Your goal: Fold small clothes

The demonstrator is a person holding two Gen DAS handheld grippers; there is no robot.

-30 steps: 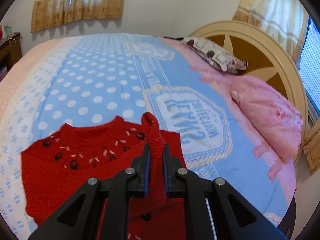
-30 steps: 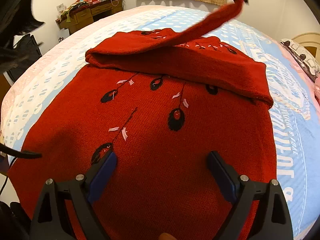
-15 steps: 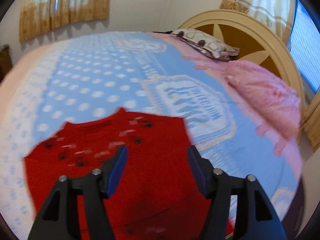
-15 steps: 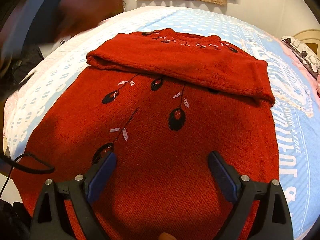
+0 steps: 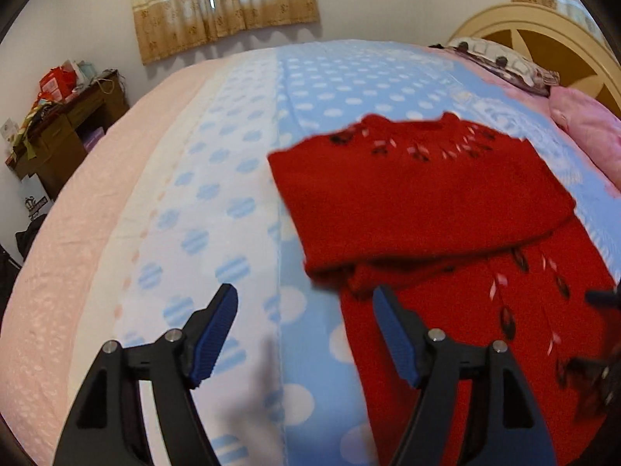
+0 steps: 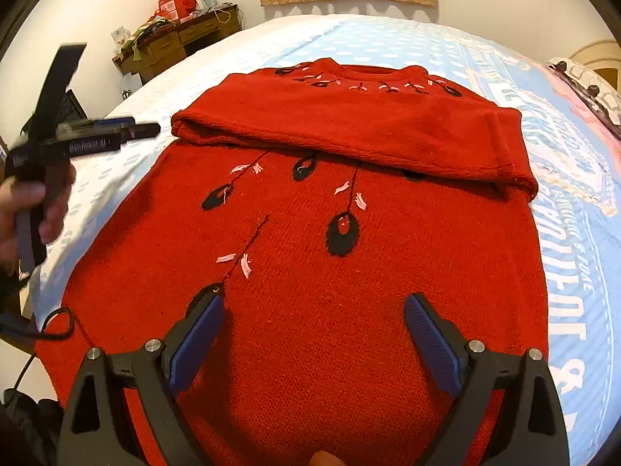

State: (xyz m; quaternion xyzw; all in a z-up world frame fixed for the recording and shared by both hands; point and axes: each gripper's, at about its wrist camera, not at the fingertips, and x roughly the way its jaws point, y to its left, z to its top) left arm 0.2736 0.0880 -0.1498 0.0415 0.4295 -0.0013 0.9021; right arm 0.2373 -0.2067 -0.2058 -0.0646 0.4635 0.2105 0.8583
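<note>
Around the red sweater (image 6: 310, 233), spread on the blue dotted bedspread (image 5: 310, 89) with both sleeves folded across its chest, sit a cluttered dresser (image 6: 174, 39) by the wall and pink pillows (image 5: 586, 132) at the headboard; nothing blocks either view. Left gripper (image 5: 304, 330), fingers spread wide and empty, has let go of the sleeve it pinched a second ago and swung off the sweater's side. Right gripper (image 6: 310, 339) stays spread above the hem.

Both wrist views look down close, slightly blurred, sharing the red sweater (image 5: 419, 194).
</note>
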